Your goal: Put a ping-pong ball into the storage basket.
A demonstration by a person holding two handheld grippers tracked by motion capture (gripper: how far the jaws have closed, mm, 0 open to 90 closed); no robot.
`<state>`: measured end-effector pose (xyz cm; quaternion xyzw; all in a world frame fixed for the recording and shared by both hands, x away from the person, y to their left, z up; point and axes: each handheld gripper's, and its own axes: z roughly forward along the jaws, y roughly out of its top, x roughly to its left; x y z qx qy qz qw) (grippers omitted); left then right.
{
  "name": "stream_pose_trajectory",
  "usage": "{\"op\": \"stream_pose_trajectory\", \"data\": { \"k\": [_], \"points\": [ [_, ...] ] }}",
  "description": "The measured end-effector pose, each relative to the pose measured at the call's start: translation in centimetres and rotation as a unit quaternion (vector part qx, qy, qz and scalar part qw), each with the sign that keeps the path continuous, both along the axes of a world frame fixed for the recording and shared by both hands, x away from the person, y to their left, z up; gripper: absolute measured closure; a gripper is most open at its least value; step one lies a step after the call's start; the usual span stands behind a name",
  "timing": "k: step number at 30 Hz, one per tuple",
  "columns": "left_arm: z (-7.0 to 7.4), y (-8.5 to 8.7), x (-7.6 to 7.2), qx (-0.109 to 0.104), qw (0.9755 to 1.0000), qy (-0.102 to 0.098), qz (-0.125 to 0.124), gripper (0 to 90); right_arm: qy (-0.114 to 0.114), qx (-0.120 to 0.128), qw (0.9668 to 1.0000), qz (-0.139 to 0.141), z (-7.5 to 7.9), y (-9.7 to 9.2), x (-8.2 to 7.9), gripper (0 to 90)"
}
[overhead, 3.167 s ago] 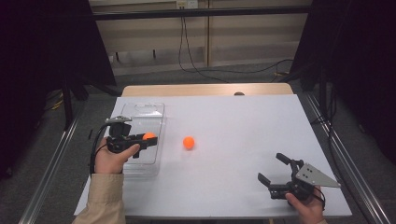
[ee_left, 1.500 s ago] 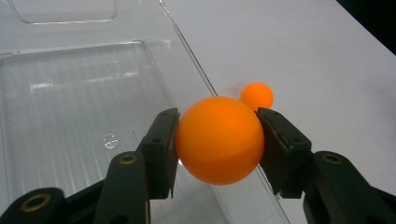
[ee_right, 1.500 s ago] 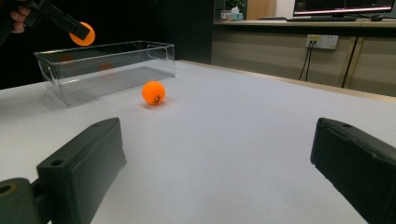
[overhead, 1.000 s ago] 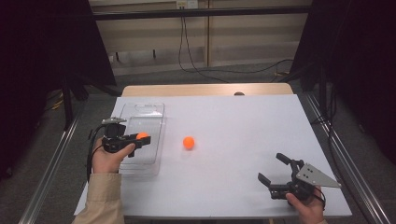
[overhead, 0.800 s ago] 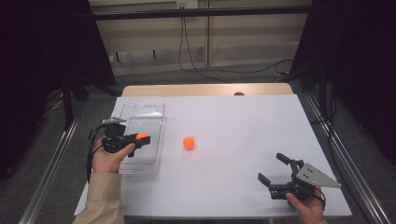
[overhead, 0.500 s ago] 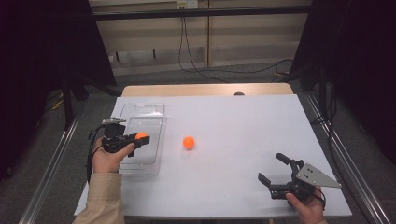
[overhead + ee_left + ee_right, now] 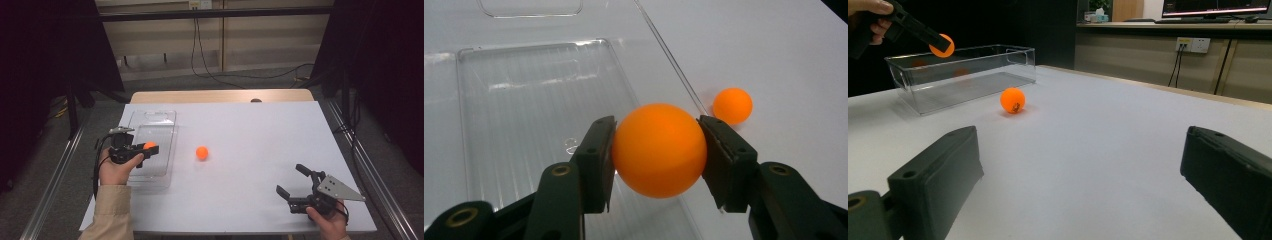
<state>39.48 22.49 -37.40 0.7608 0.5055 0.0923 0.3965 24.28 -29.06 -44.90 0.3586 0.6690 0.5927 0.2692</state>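
While the left claw (image 7: 150, 148) grips one orange ball (image 7: 659, 149) between its pads, it hangs over the clear bin (image 7: 165, 150) at the left of the white worktop (image 7: 260, 150); in the left claw view the ball is above the bin's ribbed floor, near the wall that faces the second ball (image 7: 201, 152). That second ball lies on the bare worktop just beside the bin, apart from it and untouched. The right claw (image 7: 292, 182) rests low at the near right corner of the worktop, well apart from both balls, its jaws spread wide with nothing between them. The step in hand appears to be the drop of the first ball into the bin. The next move would call for the left jaws to part while the ball is inside the bin's walls, low enough that it does not bounce out; a light ball of this kind is likely to roll along the floor. The second ball would then need a pick, by either claw. From the high view the bin's walls are hard to trace because they are transparent, and the ball's height above the floor cannot be judged. The forearms are cut off at the bottom edge.
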Motion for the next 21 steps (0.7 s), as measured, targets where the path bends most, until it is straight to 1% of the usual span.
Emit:
{"op": "stream_pose_trajectory", "data": {
  "k": [8, 12, 21],
  "points": [
    [-0.17, 0.10, 0.06, 0.003, 1.0000, -0.004, 0.007, 50.8, 0.000, 0.001, 1.0000, 0.000, 0.01, 0.00, -0.01, 2.4],
    [-0.25, 0.14, 0.12, 0.007, 1.0000, -0.003, 0.006, 50.8, 0.000, 0.000, 1.0000, 0.000, 0.01, 0.00, -0.01, 2.5],
    [-0.43, 0.24, 0.19, 0.011, 0.9999, -0.005, 0.013, 50.8, 0.000, 0.000, 1.0000, 0.001, 0.01, 0.00, -0.01, 2.5]
  ]
}}
